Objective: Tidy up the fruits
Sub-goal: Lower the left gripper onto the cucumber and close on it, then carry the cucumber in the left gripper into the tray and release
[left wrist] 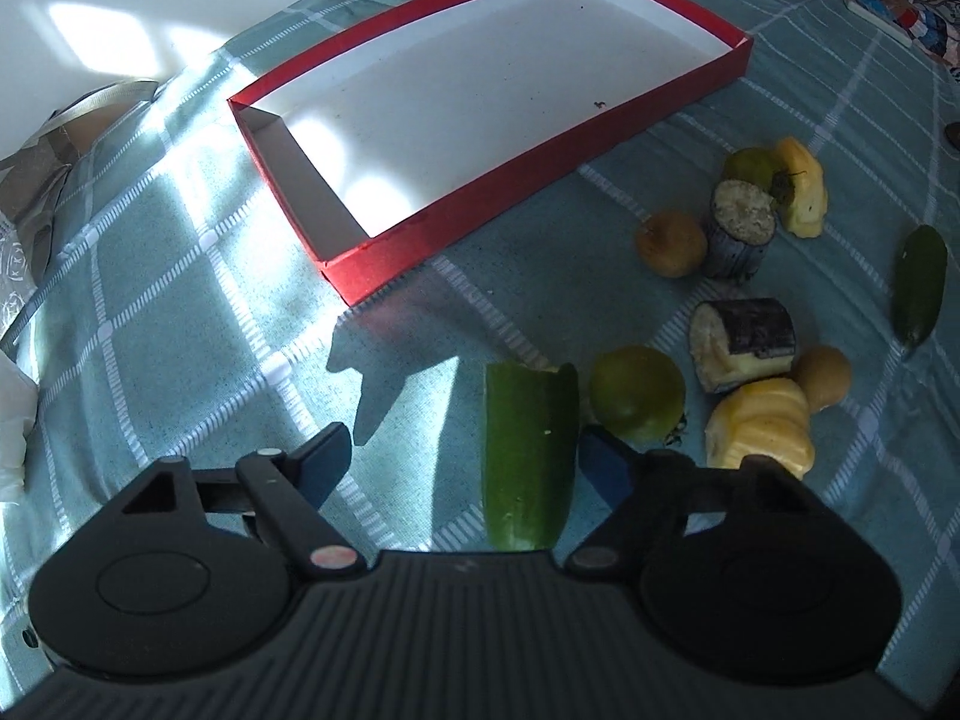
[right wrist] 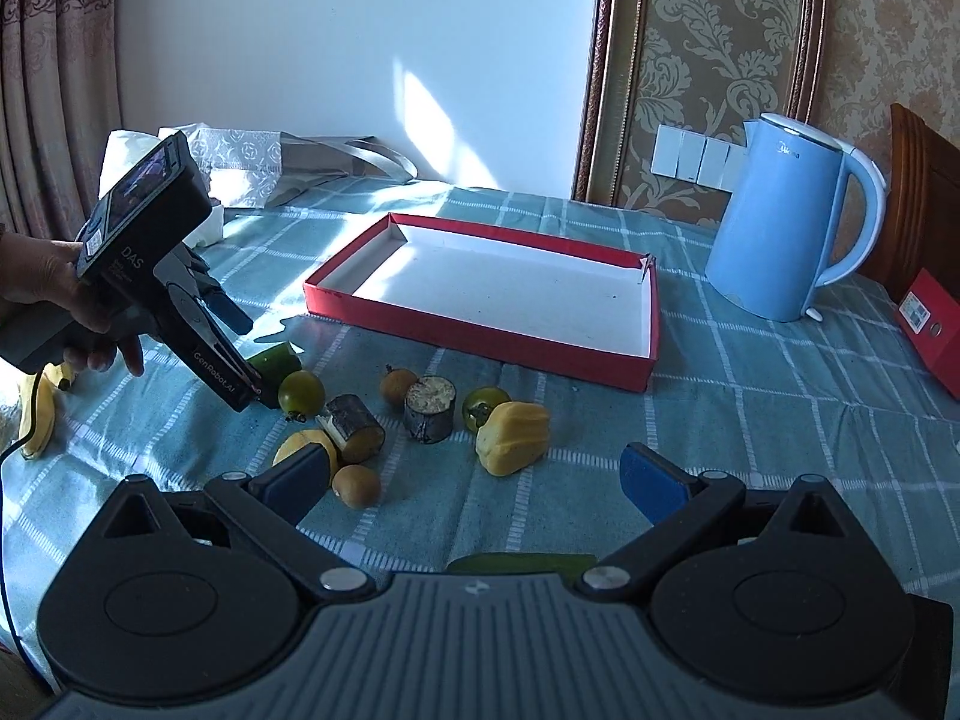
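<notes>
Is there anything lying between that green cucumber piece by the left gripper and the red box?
Nothing visible. Between the cucumber piece and the red box lies only bare tablecloth; the other fruits sit off to the right.

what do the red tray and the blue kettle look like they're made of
Red tray: likely cardboard, matte red outside, plain white inside; its thin folded walls are split at one corner. Blue kettle: probably plastic, smooth with a soft sheen, moulded in one piece with its handle, though a coated metal body can't be ruled out.
</notes>
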